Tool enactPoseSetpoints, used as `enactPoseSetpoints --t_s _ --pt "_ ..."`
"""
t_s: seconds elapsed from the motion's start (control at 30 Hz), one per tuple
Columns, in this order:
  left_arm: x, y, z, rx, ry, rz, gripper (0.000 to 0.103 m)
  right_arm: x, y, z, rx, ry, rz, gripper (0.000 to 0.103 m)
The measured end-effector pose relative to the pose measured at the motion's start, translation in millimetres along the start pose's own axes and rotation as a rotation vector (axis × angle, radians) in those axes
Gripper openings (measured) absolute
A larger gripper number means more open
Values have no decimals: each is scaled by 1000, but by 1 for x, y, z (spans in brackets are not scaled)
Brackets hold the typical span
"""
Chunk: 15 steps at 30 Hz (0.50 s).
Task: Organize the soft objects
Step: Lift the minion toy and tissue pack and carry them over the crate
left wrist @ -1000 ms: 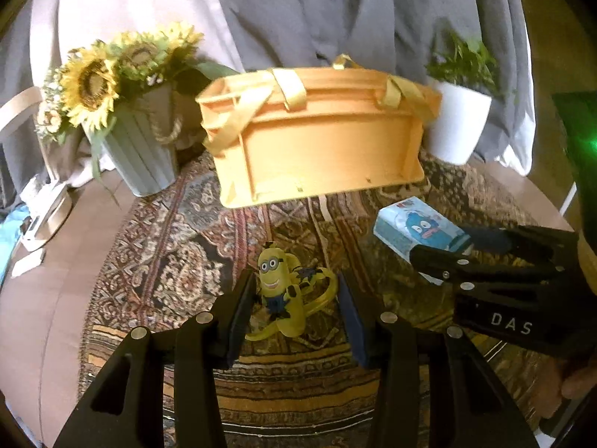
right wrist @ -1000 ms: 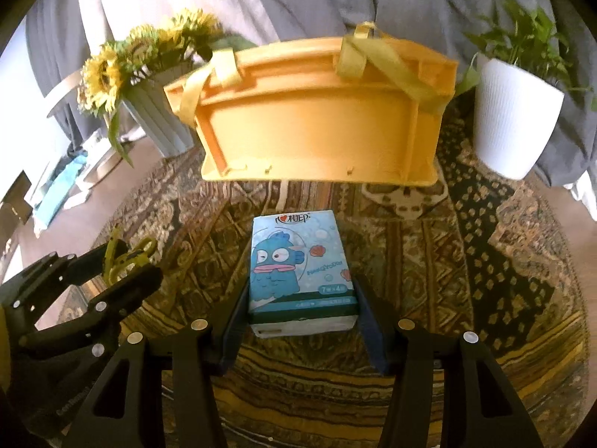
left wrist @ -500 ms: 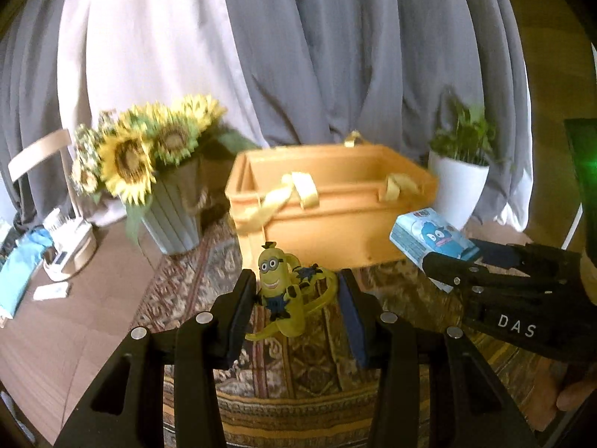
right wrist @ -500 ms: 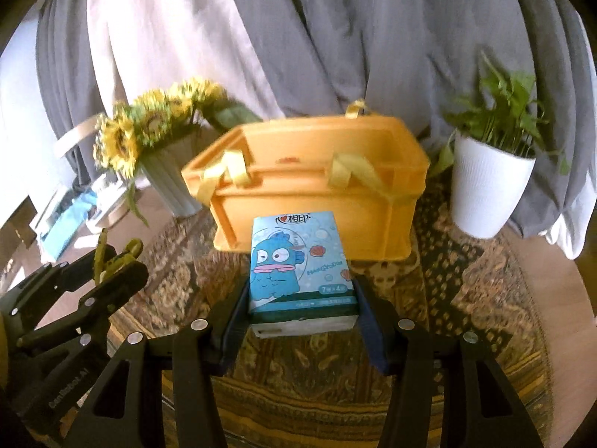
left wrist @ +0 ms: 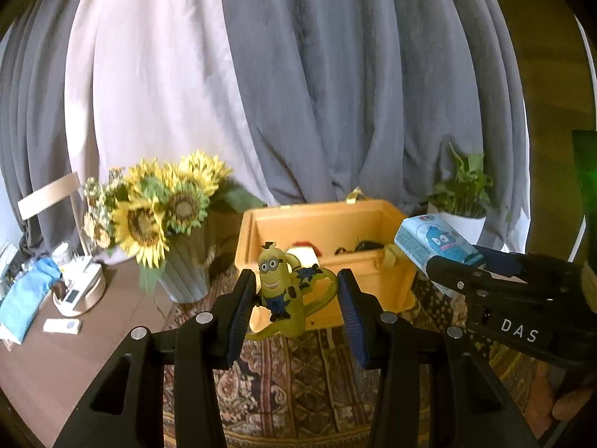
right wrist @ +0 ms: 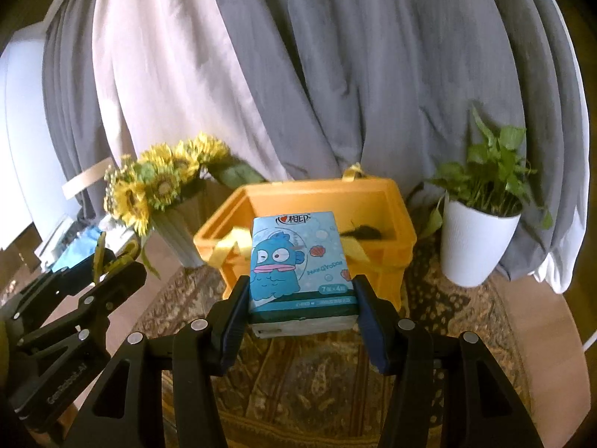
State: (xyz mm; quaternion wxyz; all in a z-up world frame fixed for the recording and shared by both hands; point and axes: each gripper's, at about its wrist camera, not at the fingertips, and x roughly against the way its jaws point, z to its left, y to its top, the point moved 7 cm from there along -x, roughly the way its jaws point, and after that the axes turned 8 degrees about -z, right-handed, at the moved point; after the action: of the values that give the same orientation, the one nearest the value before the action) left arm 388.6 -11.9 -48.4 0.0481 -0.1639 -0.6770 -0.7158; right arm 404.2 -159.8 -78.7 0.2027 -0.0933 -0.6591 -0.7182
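My left gripper point(left wrist: 296, 298) is shut on a yellow minion toy point(left wrist: 278, 287) and holds it in the air in front of the orange basket point(left wrist: 369, 280). My right gripper point(right wrist: 300, 302) is shut on a blue tissue pack point(right wrist: 298, 261) and holds it up in front of the same basket point(right wrist: 395, 224). The basket stands on a patterned rug point(right wrist: 317, 373) and holds a few dark and pale items inside. The tissue pack also shows in the left wrist view point(left wrist: 433, 244), and the minion toy in the right wrist view point(right wrist: 108, 257).
A vase of sunflowers point(left wrist: 160, 216) stands left of the basket. A white pot with a green plant point(right wrist: 481, 231) stands to its right. Grey and white curtains point(left wrist: 298, 93) hang behind. Small items lie on the brown surface at far left point(left wrist: 71, 291).
Both grippers have lifted with their objects. The view has tilted up from the rug, so the basket's open top and the curtains now show.
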Motion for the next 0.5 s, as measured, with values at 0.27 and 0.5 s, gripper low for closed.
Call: enactPoseSetpoints --t_s 0.27,0.5 --pt "-11 23 -1 -11 -1 -40 45 -3 22 -3 -4 5 -48 55" --pt "-25 44 0 -24 -7 -78 45 -15 39 -7 -10 0 -81 55"
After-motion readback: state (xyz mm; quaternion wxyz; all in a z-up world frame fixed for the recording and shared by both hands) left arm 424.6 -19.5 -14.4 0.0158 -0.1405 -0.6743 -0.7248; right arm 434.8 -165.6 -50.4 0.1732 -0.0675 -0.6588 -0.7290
